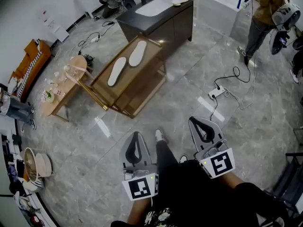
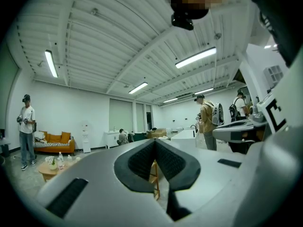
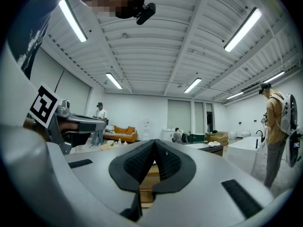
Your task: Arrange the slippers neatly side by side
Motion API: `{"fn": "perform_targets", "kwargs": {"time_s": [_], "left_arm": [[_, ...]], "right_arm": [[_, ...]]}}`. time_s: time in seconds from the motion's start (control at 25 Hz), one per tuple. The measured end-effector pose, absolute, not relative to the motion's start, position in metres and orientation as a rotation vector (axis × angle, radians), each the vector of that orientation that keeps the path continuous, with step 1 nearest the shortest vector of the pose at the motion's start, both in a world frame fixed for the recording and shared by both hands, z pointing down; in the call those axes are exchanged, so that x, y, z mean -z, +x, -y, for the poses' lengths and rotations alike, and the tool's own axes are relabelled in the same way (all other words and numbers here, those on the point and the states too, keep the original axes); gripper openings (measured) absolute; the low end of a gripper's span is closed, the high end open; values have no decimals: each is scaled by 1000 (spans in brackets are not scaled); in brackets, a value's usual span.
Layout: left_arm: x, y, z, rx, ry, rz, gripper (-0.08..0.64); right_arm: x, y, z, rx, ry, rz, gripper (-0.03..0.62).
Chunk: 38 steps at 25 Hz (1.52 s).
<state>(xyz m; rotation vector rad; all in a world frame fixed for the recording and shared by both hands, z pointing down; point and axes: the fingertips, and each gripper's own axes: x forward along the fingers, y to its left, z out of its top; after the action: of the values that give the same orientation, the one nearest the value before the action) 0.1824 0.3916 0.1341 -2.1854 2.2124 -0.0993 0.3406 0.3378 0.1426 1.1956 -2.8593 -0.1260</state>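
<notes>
Two white slippers lie on a brown glass-topped table (image 1: 152, 74) well ahead of me, one (image 1: 117, 71) nearer and to the left, the other (image 1: 138, 53) farther and to the right, angled roughly in line and apart from each other. My left gripper (image 1: 136, 135) and right gripper (image 1: 195, 120) are held level over the floor, short of the table, both shut with nothing between the jaws. In the left gripper view the left gripper (image 2: 155, 142) shows its black pads pressed together; the right gripper (image 3: 154, 142) looks the same in the right gripper view.
Behind the table stands a dark cabinet (image 1: 175, 25) with a white basin, then a white tub (image 1: 215, 8). A round wooden side table (image 1: 64, 86) sits left. A power strip (image 1: 216, 92) and cables lie on the floor at right. A person (image 1: 262, 18) stands at the far right.
</notes>
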Motion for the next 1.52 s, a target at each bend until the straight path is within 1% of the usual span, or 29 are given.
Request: {"fn": "perform_targets", "kwargs": {"time_s": [0.44, 0.84, 1.52], "left_arm": [[-130, 143, -349, 105, -2123, -2249, 0], [-127, 109, -299, 137, -2159, -2231, 0], [-123, 32, -221, 106, -2195, -2180, 0]], "right_arm": [[-140, 305, -289, 131, 1158, 2896, -2], [-140, 265, -236, 57, 1161, 2867, -2], [-133, 196, -165, 143, 1223, 2848, -2]]}}
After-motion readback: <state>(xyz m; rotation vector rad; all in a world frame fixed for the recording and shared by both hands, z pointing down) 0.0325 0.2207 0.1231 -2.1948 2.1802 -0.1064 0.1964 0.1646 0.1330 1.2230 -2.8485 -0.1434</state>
